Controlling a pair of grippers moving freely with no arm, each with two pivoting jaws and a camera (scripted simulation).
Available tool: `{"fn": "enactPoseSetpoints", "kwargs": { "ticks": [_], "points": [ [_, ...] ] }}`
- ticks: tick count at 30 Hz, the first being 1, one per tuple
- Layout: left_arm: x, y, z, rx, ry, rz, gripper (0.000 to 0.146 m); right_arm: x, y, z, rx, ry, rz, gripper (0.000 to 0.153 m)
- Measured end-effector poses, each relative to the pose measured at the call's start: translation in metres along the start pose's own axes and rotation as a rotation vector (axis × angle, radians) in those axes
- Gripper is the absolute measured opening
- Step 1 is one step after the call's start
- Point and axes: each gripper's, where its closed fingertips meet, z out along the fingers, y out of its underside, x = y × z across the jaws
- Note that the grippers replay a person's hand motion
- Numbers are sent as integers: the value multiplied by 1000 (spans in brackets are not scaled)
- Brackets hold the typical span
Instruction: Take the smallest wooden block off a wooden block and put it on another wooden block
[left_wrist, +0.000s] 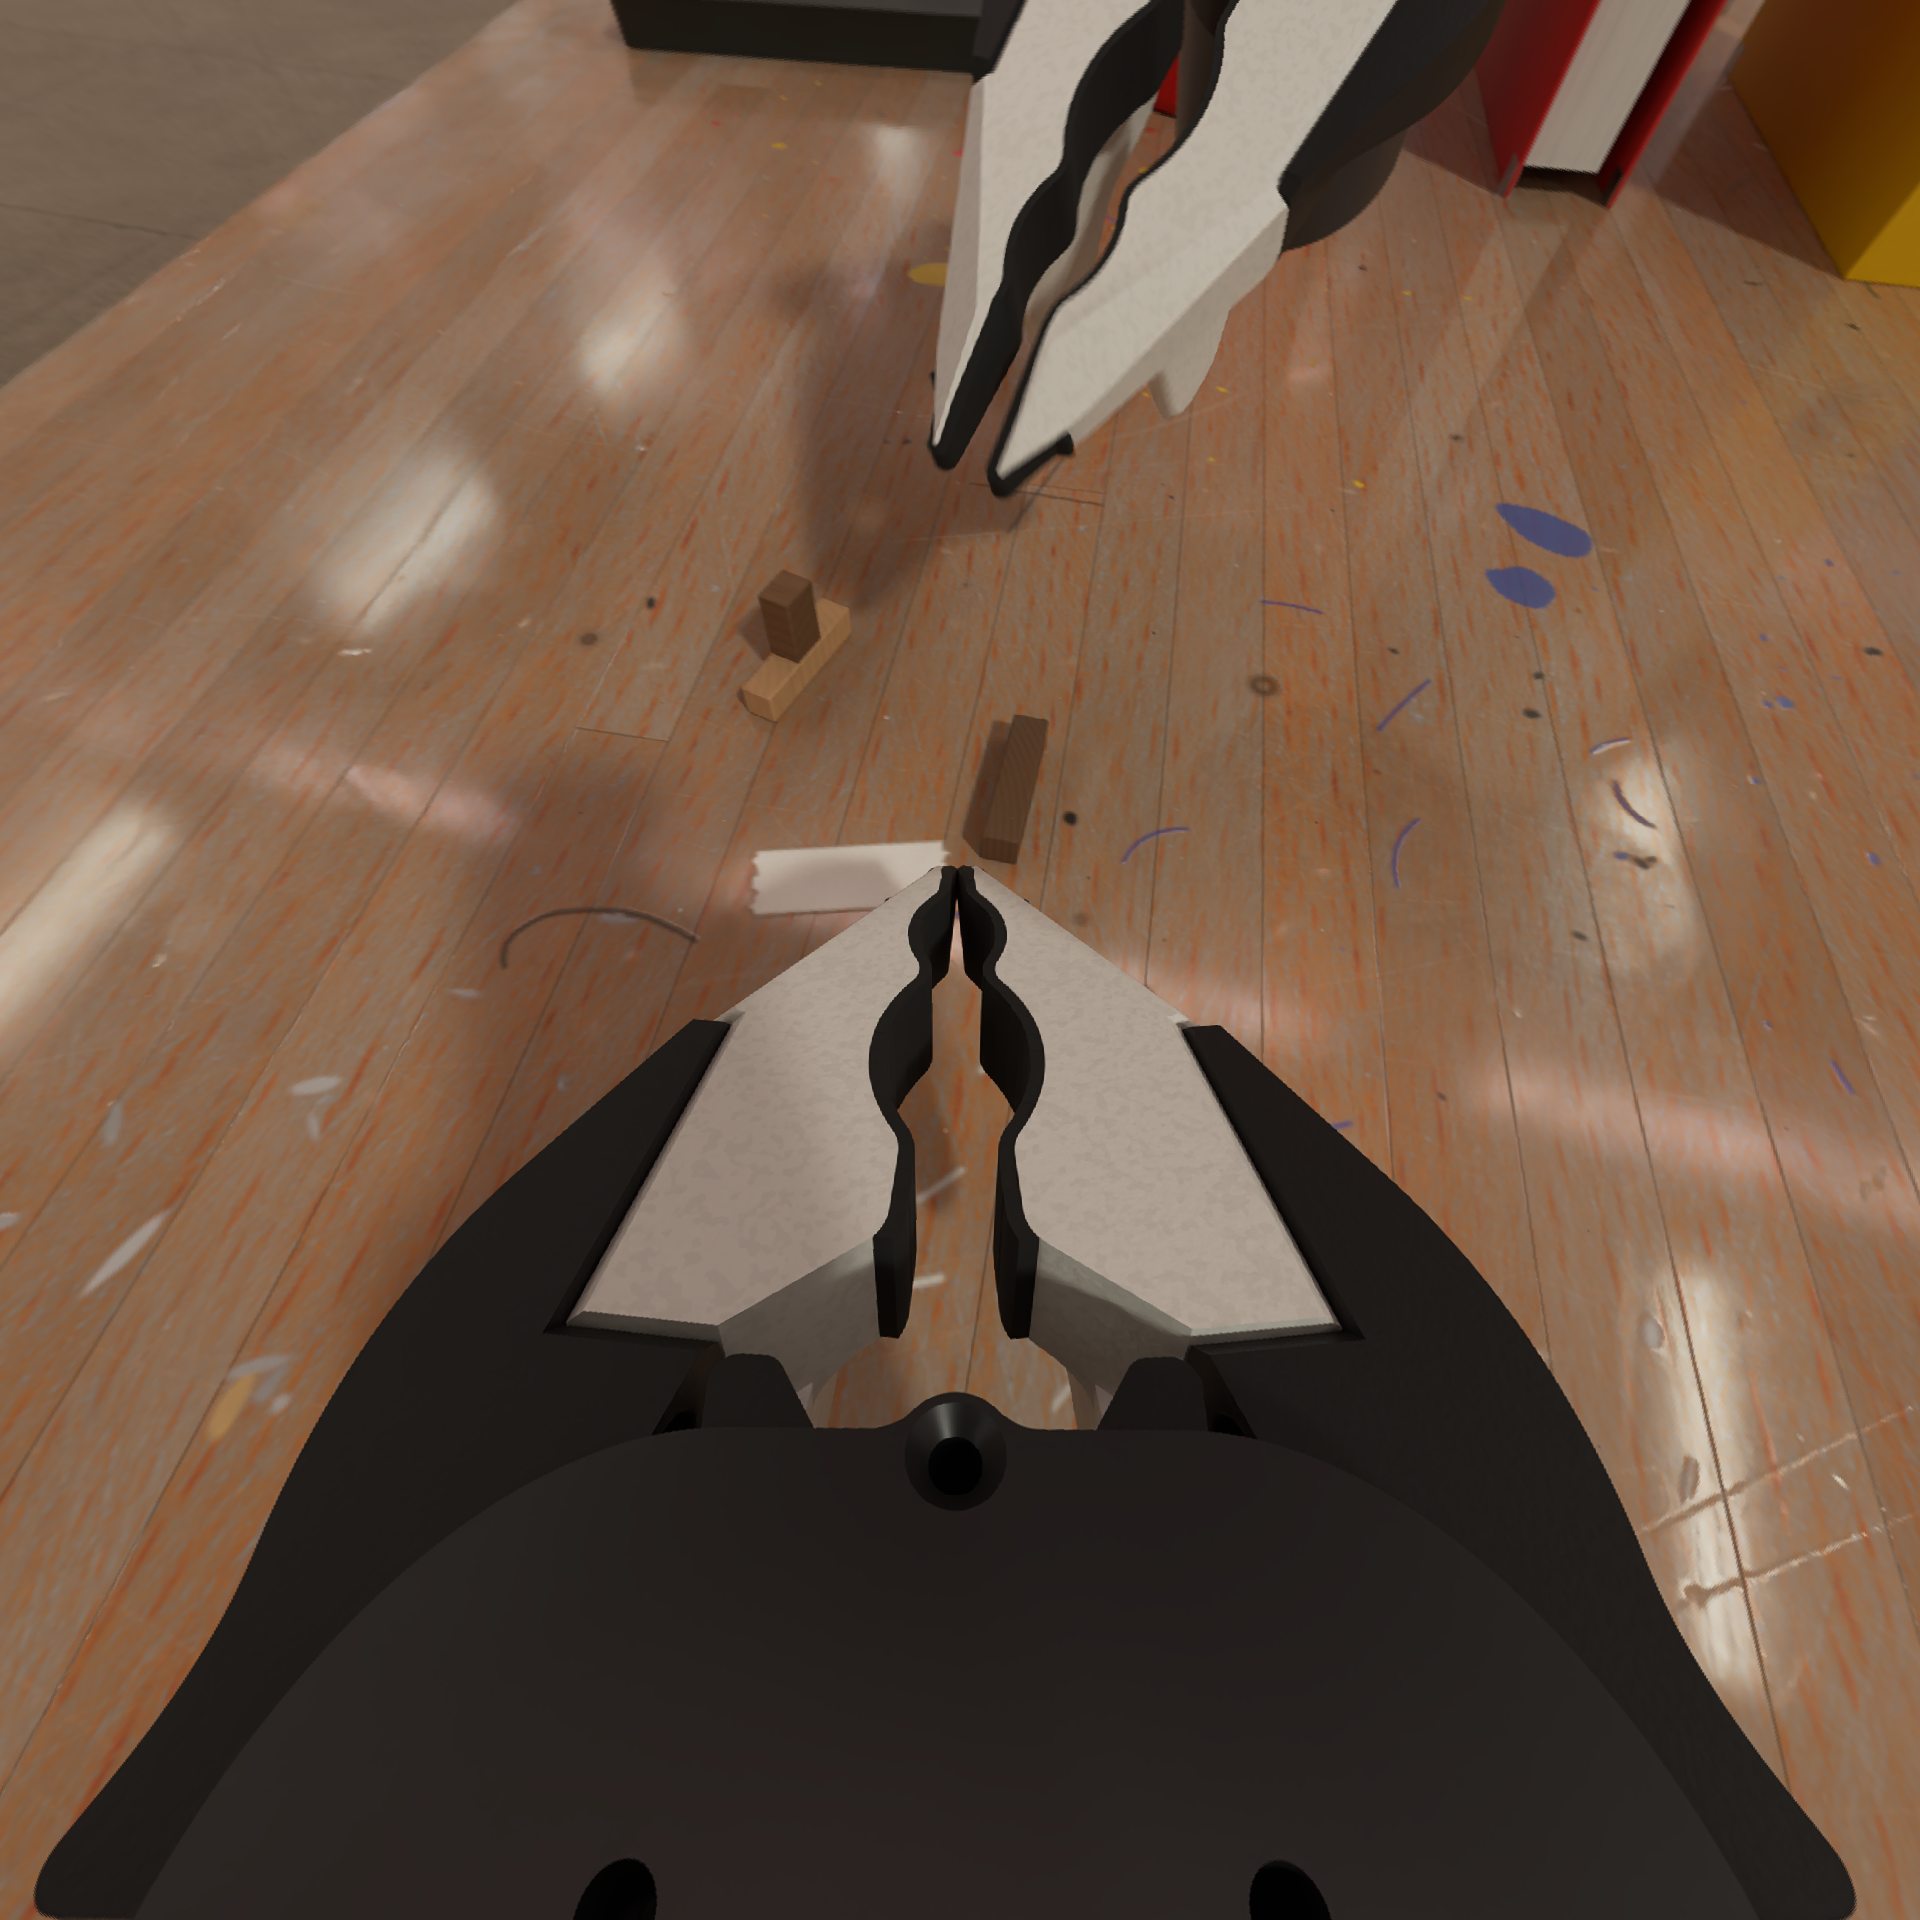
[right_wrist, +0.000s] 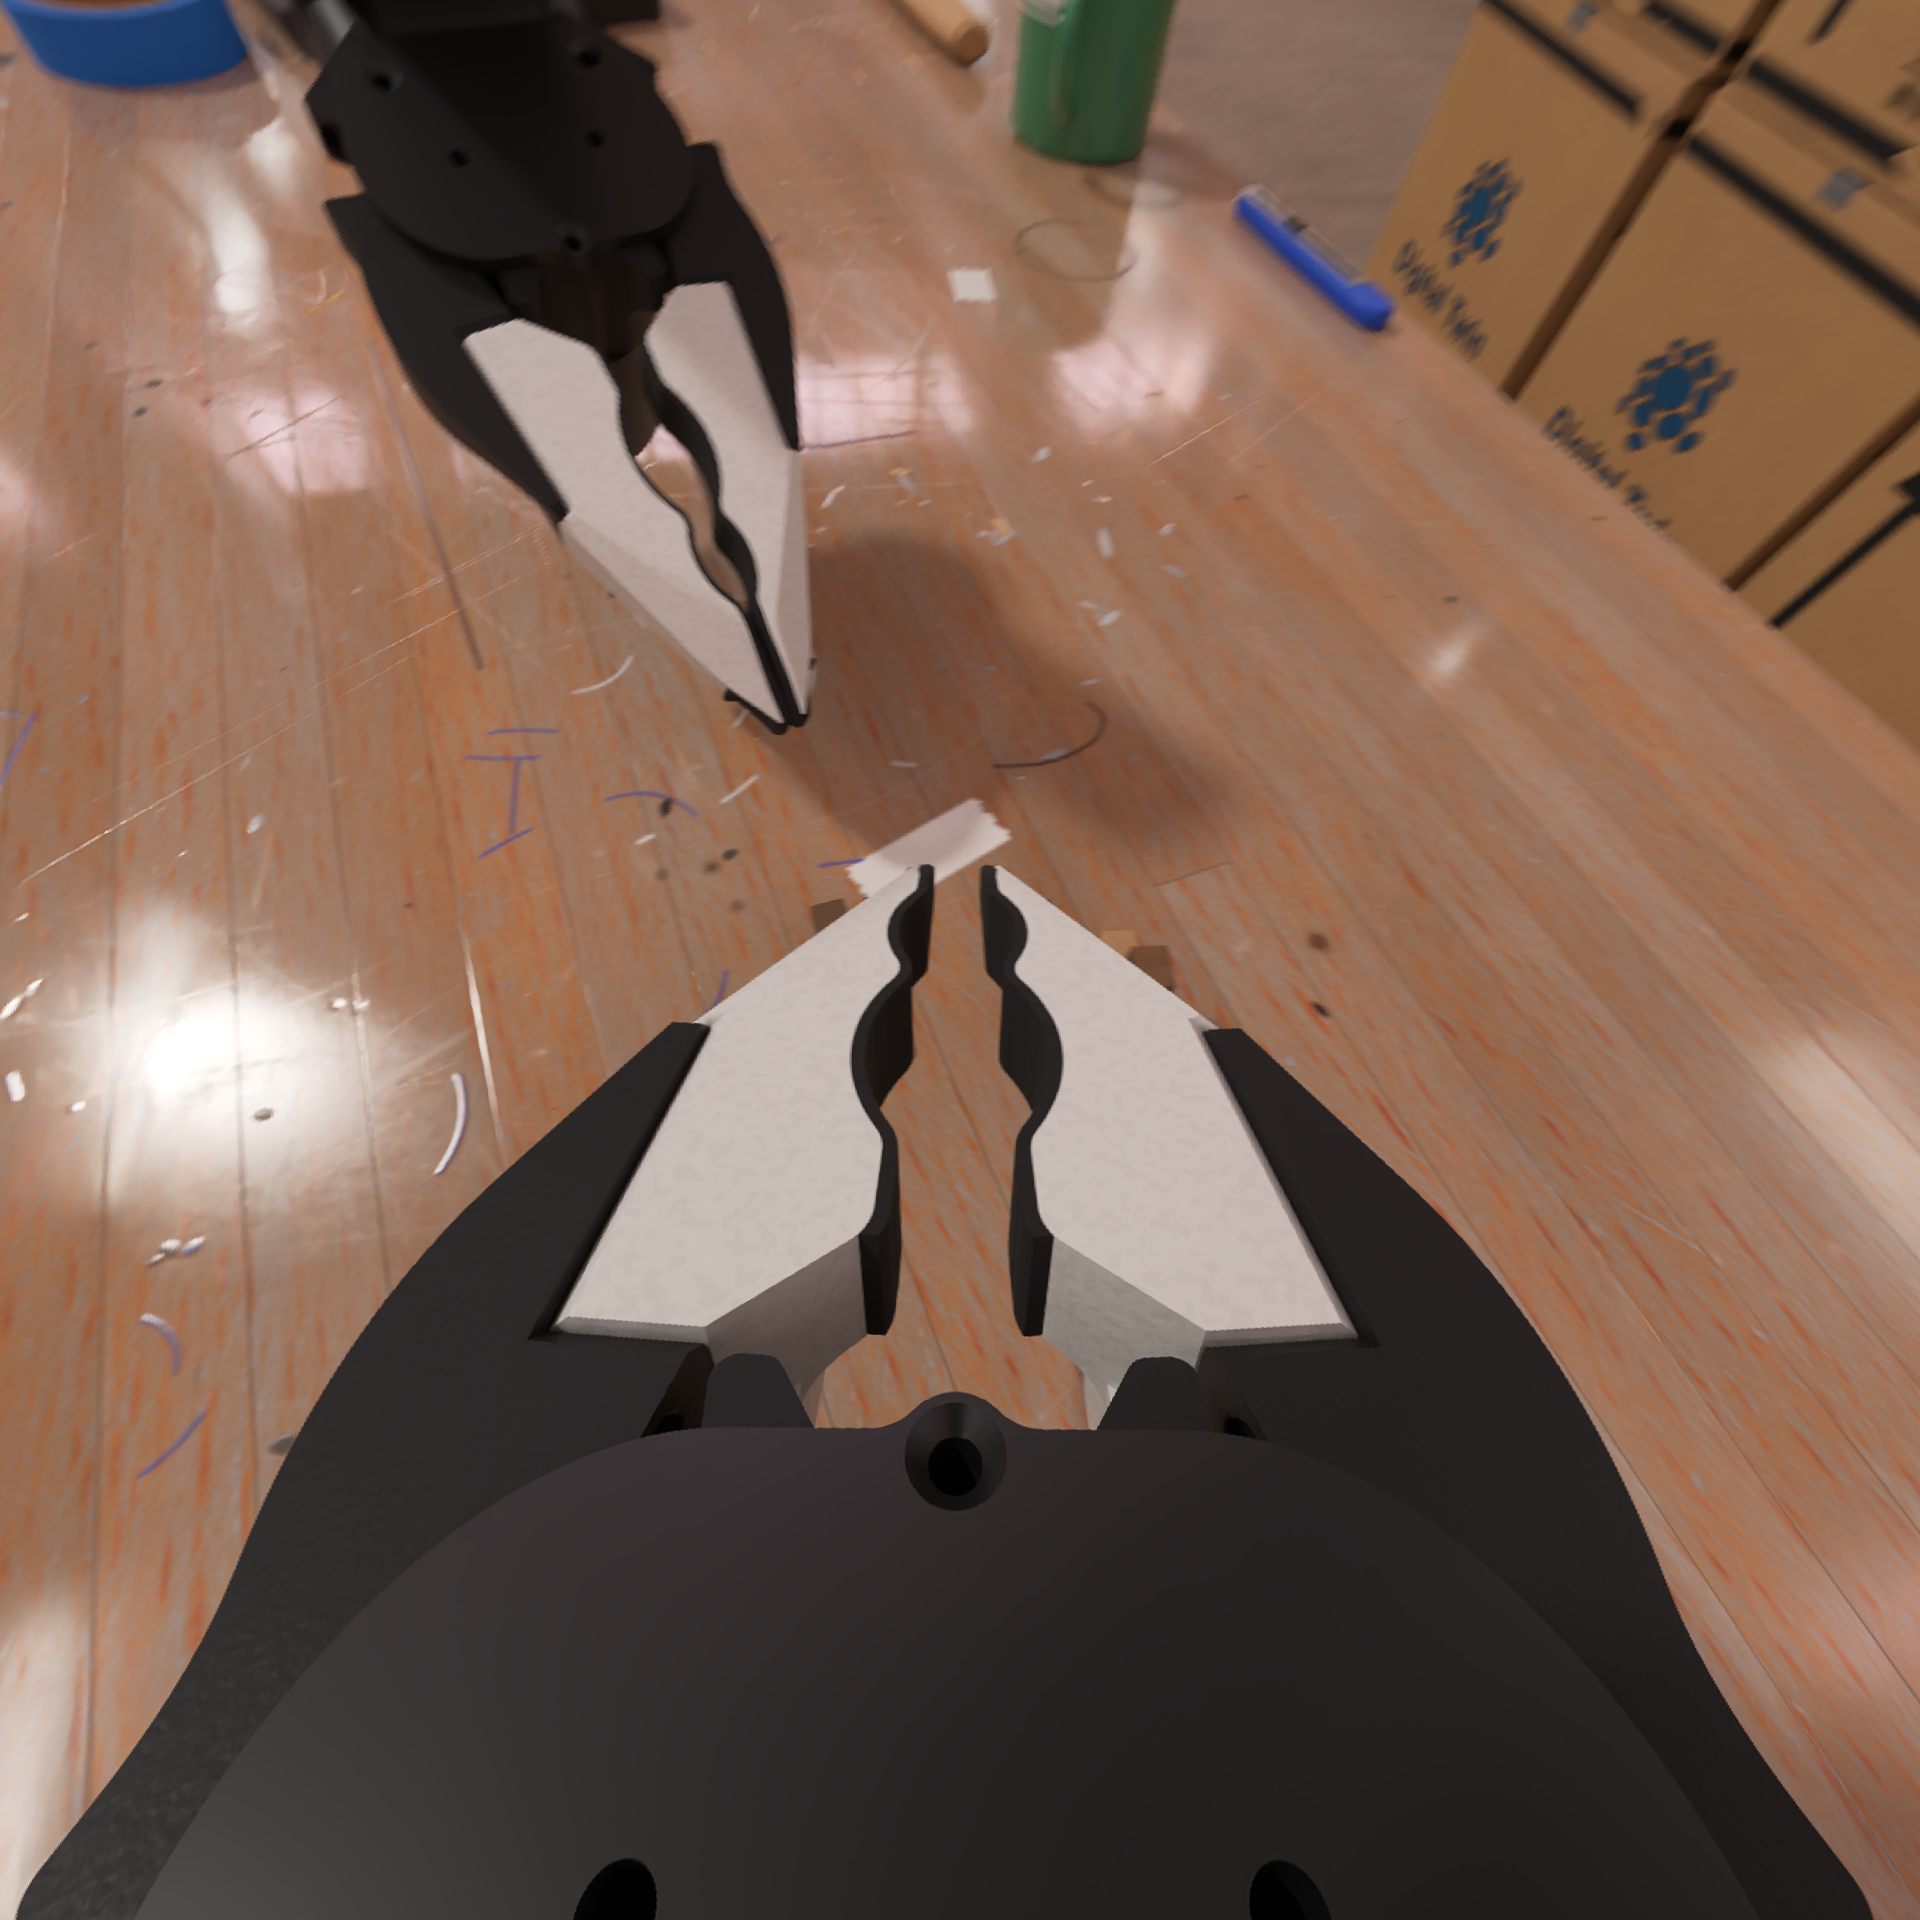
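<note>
In the left wrist view, going left to right, we saw the smallest wooden block (left_wrist: 787, 616), dark brown, standing upright on a pale wooden block (left_wrist: 795, 665) left of centre, above the middle of the frame. Just right of centre lay a dark wooden block (left_wrist: 1006, 788) flat on the wooden floor (left_wrist: 364, 727), apart from the stacked pair. A strip of white tape (left_wrist: 842, 878) lay below it, at the tips of the left gripper (left_wrist: 955, 878). That gripper was clenched on nothing, its jaws pressed together at the tips, with the small block up and to the left of them, well apart. The right gripper (left_wrist: 977, 457) hung at upper centre, its jaws parted a little and empty; the small block sat below and left of its tips, clear of them.

In the right wrist view, the left gripper (right_wrist: 777, 717) showed at upper left, the right gripper (right_wrist: 956, 881) at centre with its narrow gap bare. Slivers of wood peeked out at either side of its fingers; we could not tell which blocks they were.
</note>
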Motion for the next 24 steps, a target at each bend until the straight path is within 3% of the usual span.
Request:
{"fn": "enactPoseSetpoints", "kwargs": {
  "ticks": [2,8,16,22,24],
  "points": [
    [-4,-2,-2,12,-35,3,0,12,0,-7,34,58,11,0],
    [-16,-4,-6,30,-115,6,0,37,25,-16,-89,152,-21,0],
    [-17,3,-2,6,-116,17,0,47,47,15,-223,22,-22,25],
    [-15,2,-3,16,-104,23,0,47,51,39,-281,-99,-23,25],
    [-15,1,-3,22,-98,23,0,48,51,41,-290,-102,-43,13]
  ]
}}
